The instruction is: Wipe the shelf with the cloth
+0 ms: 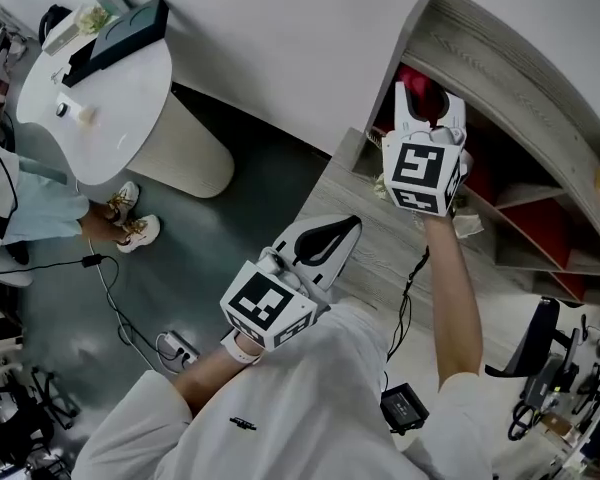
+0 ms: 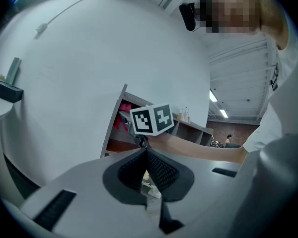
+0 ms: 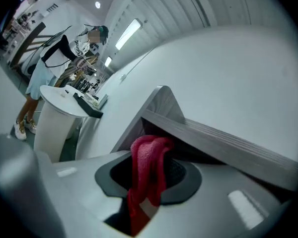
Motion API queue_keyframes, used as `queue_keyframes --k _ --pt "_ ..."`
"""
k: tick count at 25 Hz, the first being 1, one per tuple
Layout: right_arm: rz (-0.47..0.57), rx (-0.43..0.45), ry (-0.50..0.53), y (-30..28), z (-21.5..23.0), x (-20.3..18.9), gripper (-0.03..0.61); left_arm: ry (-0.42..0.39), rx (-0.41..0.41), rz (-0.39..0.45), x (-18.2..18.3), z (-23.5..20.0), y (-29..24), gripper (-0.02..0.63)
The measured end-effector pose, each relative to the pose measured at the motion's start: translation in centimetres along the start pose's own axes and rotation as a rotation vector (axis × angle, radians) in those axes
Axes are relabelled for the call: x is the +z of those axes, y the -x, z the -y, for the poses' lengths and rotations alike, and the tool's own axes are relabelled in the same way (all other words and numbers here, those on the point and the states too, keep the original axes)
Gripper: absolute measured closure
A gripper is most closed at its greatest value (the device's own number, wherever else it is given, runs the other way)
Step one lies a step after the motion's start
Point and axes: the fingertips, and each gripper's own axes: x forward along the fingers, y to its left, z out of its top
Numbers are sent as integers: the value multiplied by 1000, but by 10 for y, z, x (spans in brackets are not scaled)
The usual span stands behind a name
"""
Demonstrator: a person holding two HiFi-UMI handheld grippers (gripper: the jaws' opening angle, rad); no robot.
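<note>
Cloth is hanging folded between the jaws of my right gripper, which are clamping on it, and I am holding it at the mouth of the shelf so it can reach inside. My left gripper is resting low near my body, jaws together on nothing, probably because wiping needs one gripper only. Whether the cloth is touching the shelf I cannot tell; my right gripper is covering that place.

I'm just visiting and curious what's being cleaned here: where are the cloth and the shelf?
cloth (image 3: 148,165): right gripper view, its red fold between the jaws.
shelf (image 1: 500,63): head view, its grey wooden outer board.
</note>
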Motion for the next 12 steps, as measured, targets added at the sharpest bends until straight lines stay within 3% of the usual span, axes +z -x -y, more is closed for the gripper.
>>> queue_keyframes --k 6,12 --pt "94 -81 -62 -14 20 6 463 4 15 -11 0 -6 -1 612" --pt "50 -68 -46 -35 29 -13 465 15 40 -20 -4 -15 -4 612"
